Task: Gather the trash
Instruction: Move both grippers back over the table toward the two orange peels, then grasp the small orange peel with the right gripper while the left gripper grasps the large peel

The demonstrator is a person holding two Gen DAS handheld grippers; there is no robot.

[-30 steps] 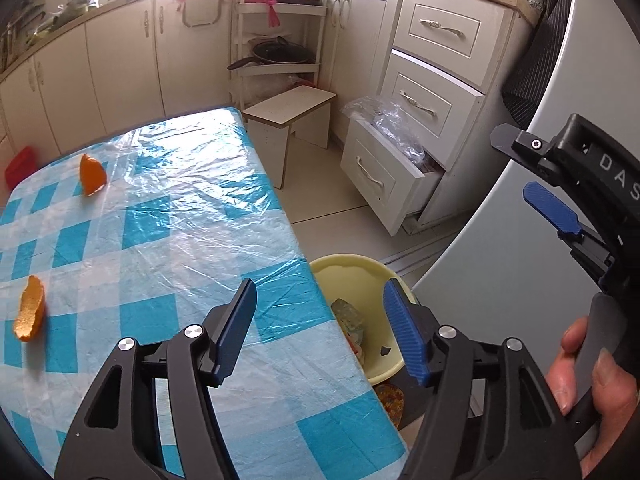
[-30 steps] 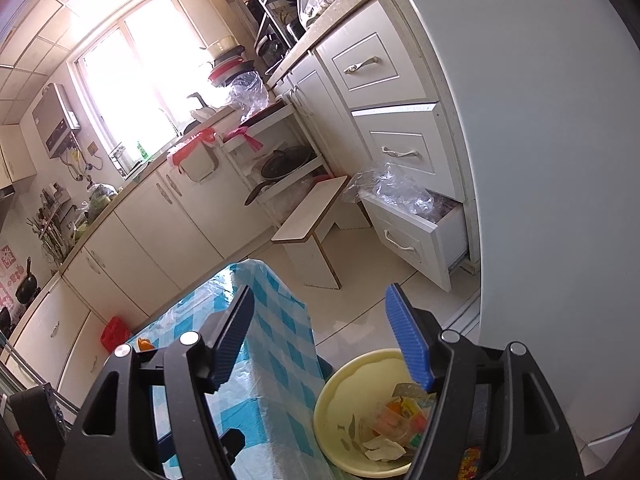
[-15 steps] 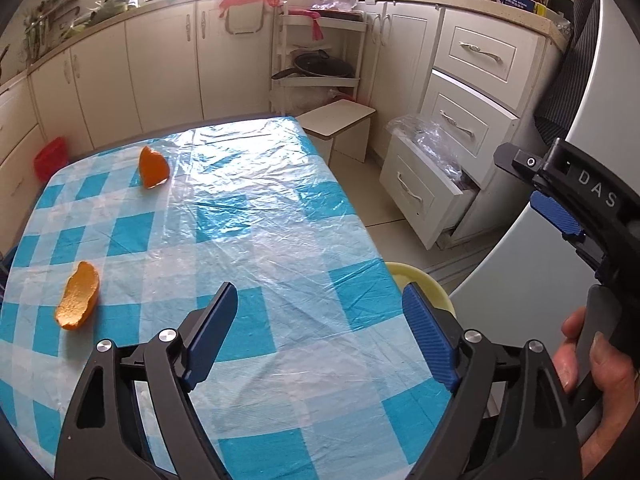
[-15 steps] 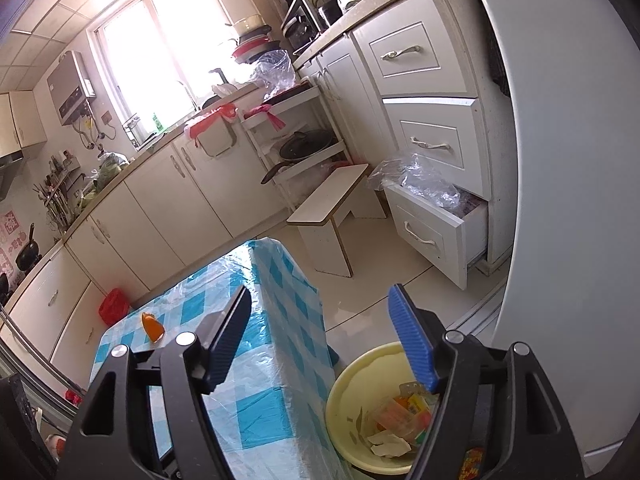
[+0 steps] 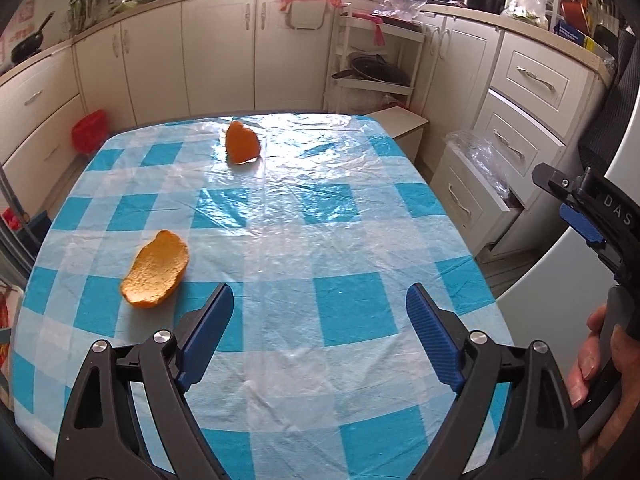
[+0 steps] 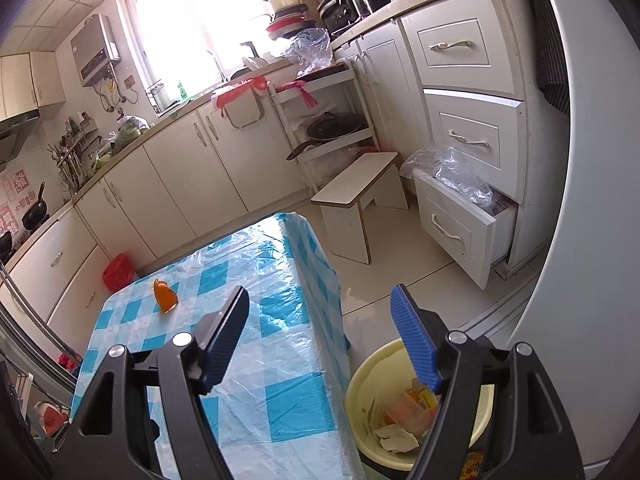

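While the left wrist view shows us two orange peels on the checked table, the near peel at left centre and the far peel above it, only the right wrist view shows the yellow basin of trash at lower right. Our left gripper, its jaws just opened further, and our right gripper both gape wide, holding nothing.

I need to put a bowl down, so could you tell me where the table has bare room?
The table is bare across its middle and right, from the far peel to the right edge, and near the left gripper. Only the left is taken, by the near peel.
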